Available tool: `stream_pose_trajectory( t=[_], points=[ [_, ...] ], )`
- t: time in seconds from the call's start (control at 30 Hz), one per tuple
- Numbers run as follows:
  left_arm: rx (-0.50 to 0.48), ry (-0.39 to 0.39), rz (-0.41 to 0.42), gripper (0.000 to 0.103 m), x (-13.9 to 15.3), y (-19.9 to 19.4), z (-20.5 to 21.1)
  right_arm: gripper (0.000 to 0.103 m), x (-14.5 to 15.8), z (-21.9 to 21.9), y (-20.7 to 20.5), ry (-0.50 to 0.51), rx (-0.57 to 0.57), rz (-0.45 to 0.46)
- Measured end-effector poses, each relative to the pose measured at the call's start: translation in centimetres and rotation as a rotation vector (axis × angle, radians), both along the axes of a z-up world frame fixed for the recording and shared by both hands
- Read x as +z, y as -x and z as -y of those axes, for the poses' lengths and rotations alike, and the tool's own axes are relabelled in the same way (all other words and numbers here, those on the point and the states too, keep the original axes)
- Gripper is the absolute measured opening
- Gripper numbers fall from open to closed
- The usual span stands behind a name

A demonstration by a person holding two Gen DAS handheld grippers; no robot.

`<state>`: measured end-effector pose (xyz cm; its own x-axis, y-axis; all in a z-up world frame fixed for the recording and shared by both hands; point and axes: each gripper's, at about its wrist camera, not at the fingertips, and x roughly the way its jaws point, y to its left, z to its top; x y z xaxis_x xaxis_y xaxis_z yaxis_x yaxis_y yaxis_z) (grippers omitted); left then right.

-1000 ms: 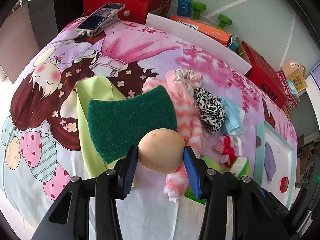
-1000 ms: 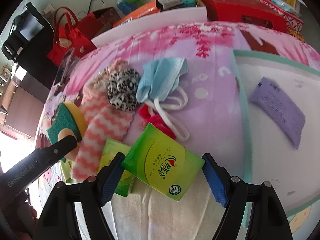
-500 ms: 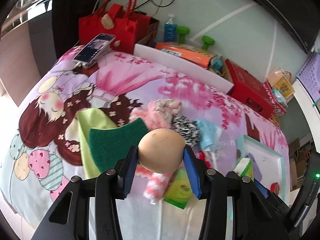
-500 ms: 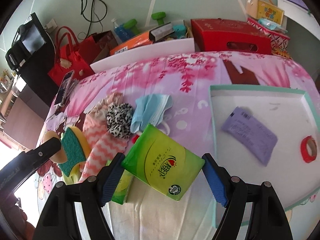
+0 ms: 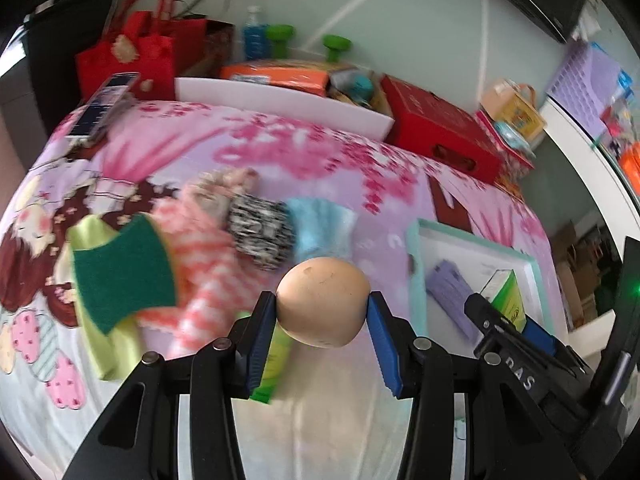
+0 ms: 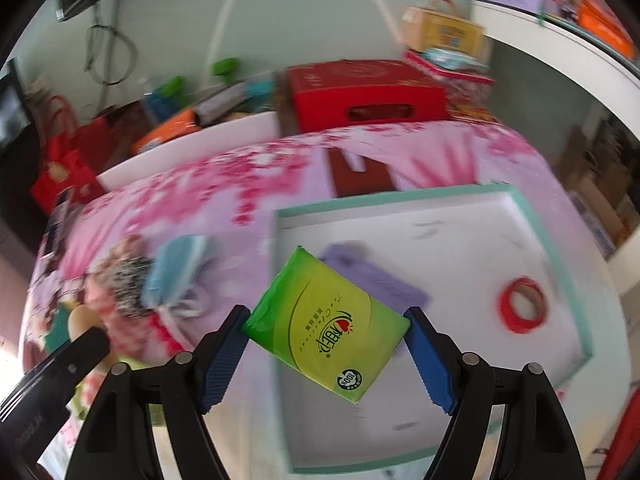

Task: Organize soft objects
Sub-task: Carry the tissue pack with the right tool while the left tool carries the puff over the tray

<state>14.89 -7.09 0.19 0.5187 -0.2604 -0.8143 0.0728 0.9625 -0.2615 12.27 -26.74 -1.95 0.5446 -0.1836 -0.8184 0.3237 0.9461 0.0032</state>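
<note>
Carrying two things at once here, so this looks like the transport step of the tidy-up: the left gripper (image 5: 322, 307) is clamped on a tan, egg-shaped squishy (image 5: 323, 303), and the right gripper (image 6: 326, 326) is pinching a green tissue pack (image 6: 326, 324) by its two ends, tilted on a diagonal between the blue pads. Both loads hang clear of the pink cartoon bedsheet (image 5: 280, 152). From the right wrist view, the mint-rimmed white tray (image 6: 560, 248) sits right under and ahead of the pack, with a purple pouch (image 6: 376, 276) just beyond the pack and a red tape roll (image 6: 522, 304) off to the gripper's right, both already in the tray. From the left wrist view the tray is ahead and to the right of the squishy, while the remaining pile lies ahead and to the left: green scouring sponge (image 5: 124, 268), pink-striped sock (image 5: 200, 256), leopard scrunchie (image 5: 260, 236), blue face mask (image 5: 320, 228). Best guess for what's next: lower the pack onto a bare patch of tray, clear of the pouch and tape, then let go; the squishy needs to swing further right before its drop. The views are blurry, so fine detail is hard to call.
</note>
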Motion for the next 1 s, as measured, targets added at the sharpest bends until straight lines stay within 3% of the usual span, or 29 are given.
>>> stream_pose_trajectory(
  t=[0.37, 0.63, 1.0],
  points=[
    [-0.192, 0.006, 0.036, 0.048, -0.6, 0.6, 7.6, 0.080, -0.3, 8.2, 2.8, 0.048, -0.232, -0.033],
    [-0.356, -0.037, 0.045, 0.048, -2.0, 1.9, 13.3, 0.080, 0.2, 10.5, 4.2, 0.080, -0.299, -0.035],
    [-0.379, 0.008, 0.008, 0.051, -3.3, 1.7, 14.8, 0.081, -0.5, 11.6, 4.4, 0.067, -0.321, -0.063]
  ],
)
